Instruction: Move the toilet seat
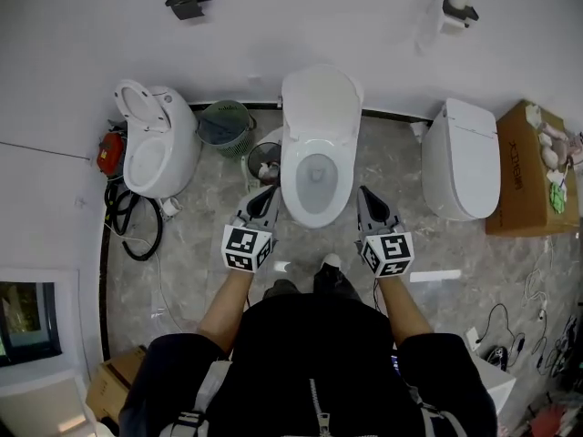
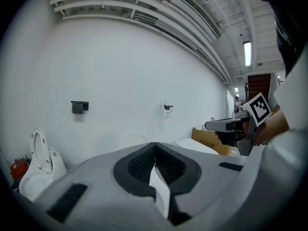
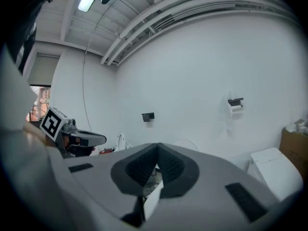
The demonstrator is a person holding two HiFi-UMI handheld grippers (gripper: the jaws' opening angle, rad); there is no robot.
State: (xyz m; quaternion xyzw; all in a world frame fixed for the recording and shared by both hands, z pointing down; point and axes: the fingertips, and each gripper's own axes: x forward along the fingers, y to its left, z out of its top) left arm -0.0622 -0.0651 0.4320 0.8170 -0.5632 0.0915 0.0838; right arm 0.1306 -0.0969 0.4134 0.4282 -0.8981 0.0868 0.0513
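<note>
The middle toilet [image 1: 316, 148] stands against the wall with its lid up and its seat [image 1: 293, 178] down on the bowl. To its right are a closed toilet [image 1: 460, 157] and a cardboard box [image 1: 519, 167] whose print is too small to read. To its left are an open toilet [image 1: 159, 144] and a green basket [image 1: 226, 124]. The left gripper [image 1: 269, 192] and right gripper [image 1: 364, 194] flank its bowl, each with its jaws together and empty.
</note>
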